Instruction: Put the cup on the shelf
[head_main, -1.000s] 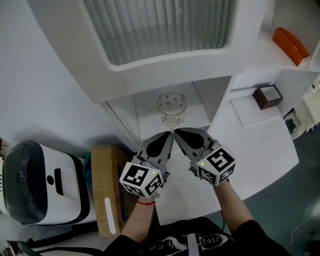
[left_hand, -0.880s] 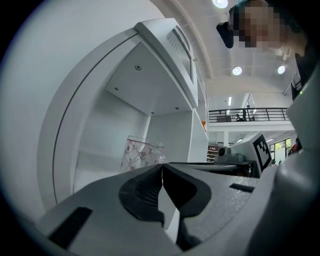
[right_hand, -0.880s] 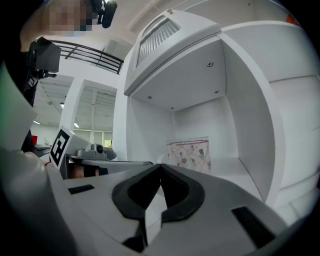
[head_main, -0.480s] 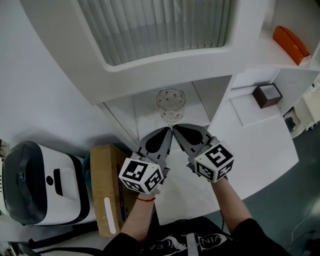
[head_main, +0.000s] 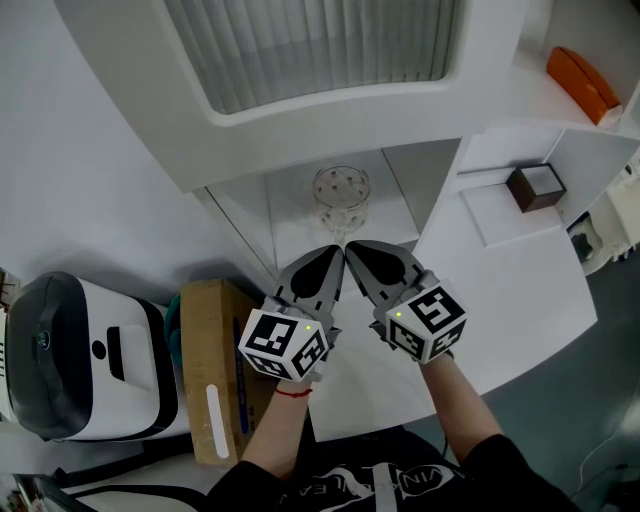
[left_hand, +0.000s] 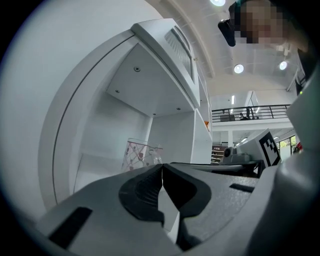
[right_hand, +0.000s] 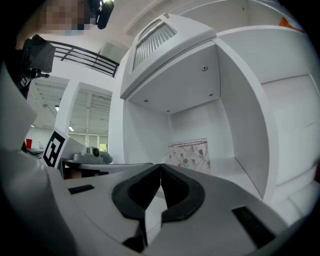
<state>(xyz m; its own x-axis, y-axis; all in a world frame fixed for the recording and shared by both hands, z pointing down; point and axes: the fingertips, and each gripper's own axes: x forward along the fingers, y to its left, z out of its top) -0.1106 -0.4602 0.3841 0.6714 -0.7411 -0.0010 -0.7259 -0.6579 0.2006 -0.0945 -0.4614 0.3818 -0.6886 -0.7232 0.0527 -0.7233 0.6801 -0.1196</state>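
Observation:
A clear glass cup (head_main: 342, 199) with small red flower prints stands upright inside the white shelf compartment (head_main: 290, 215). It shows as the cup (left_hand: 141, 155) in the left gripper view and as the cup (right_hand: 189, 155) in the right gripper view. My left gripper (head_main: 338, 254) and right gripper (head_main: 350, 249) sit side by side just in front of the cup, tips nearly touching each other. Both are shut with nothing between the jaws. Neither touches the cup.
A white and dark machine (head_main: 85, 355) and a cardboard box (head_main: 213, 370) stand at the left. A white counter (head_main: 510, 270) runs to the right with a small dark box (head_main: 534, 188). An orange object (head_main: 581, 85) lies on the shelf top at the right.
Both grippers have drifted slightly up the head view, staying shut and together. The cup stands in the same place on the shelf.

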